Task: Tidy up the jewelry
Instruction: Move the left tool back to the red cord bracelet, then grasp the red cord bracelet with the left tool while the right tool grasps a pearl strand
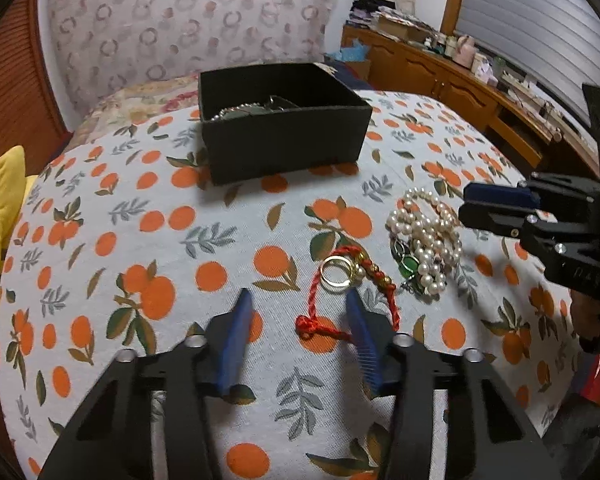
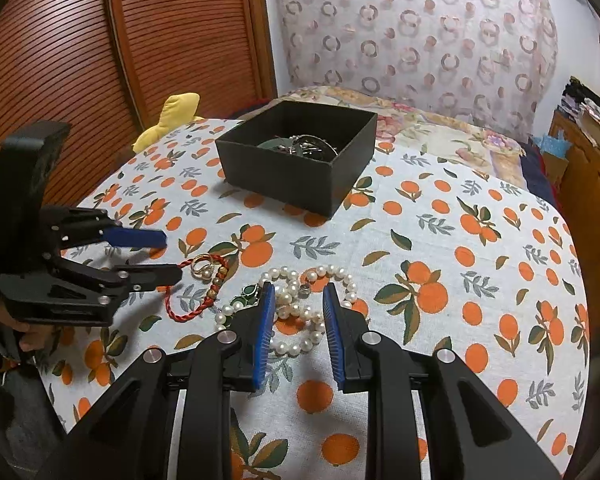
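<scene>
Loose jewelry heaped on orange-print cloth [image 1: 220, 240], awaiting transfer to open black cardboard box [image 1: 284, 148] beyond. Left gripper [image 1: 300, 312] parted, straddling red braided cord bracelet [image 1: 380, 280] near gold ring [image 1: 335, 274], nothing pinched. Right gripper [image 2: 299, 308] parted above white pearl strand [image 2: 300, 344], empty.

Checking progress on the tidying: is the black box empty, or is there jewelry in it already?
Not empty. The open-topped black cardboard box on the orange-print cloth already holds a tangle of metal chains and beads; exact pieces cannot be told.
</scene>
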Demonstrator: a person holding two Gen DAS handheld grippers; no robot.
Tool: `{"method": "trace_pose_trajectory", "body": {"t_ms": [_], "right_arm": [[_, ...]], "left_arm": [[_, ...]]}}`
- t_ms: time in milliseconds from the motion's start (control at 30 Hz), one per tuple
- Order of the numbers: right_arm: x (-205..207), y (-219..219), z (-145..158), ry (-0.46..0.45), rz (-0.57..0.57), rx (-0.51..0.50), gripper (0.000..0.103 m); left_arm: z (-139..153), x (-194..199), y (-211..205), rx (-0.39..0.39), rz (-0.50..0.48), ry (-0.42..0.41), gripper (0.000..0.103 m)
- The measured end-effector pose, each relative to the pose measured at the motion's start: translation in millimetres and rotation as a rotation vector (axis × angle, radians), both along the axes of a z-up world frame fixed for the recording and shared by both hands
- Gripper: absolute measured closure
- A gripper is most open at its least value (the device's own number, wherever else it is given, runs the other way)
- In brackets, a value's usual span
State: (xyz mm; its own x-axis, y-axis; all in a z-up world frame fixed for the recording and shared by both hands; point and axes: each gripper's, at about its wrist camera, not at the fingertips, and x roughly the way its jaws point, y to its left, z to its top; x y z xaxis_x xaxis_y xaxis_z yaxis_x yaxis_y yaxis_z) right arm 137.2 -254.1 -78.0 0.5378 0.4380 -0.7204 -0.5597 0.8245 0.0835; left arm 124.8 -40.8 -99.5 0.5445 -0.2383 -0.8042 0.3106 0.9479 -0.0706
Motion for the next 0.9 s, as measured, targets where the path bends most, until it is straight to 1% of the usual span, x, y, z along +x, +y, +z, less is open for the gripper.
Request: {"method": "trace_pose_trajectory", "body": {"t_ms": [33,100,133,167,200,233,333,433,500,633,900], "right_arm": [[-1,0,0,-0.001,0.001,0.002,0.076],[-1,0,0,-0.002,0.0,0.005,0.076],[-1,0,0,-0.001,0.0,0.004,0.076],[-1,0,0,0.0,-0.001,0.004,0.076],[-1,0,-1,0.002,-0.001,0.004,0.076],[-2,-1,-1,0.004,-0.002,0.002,0.076],[-2,-2,-5,0.011,-0.006,0.001,0.076],[-3,-3,-7,0.013,-0.009,0.003,0.076],[-3,-4,-8,0.015,-0.011,0.007,0.076],[-2,-4,-9,0.018,-0.012,0.01,0.076],[-2,-6,-11,0.037,-0.005,0.022,0.076]], "left_arm": [[-1,0,0,0.005,0.001,0.0,0.067],[-2,-2,-2,0.025,0.0,-0.014,0.069],[-2,-2,-3,0.034,0.0,-0.018,0.072],[-2,-2,-4,0.041,-0.001,-0.021,0.077],[-3,-3,-5,0.054,-0.004,-0.026,0.095],[-3,-3,-6,0.068,-0.01,-0.03,0.096],[-2,-1,-6,0.06,-0.016,-0.026,0.097],[2,1,-3,0.037,-0.011,-0.031,0.098],[8,2,-2,0.007,-0.008,-0.042,0.098],[19,4,-5,-0.029,-0.018,-0.068,0.098],[33,7,-7,-0.06,-0.012,-0.103,0.098]]}}
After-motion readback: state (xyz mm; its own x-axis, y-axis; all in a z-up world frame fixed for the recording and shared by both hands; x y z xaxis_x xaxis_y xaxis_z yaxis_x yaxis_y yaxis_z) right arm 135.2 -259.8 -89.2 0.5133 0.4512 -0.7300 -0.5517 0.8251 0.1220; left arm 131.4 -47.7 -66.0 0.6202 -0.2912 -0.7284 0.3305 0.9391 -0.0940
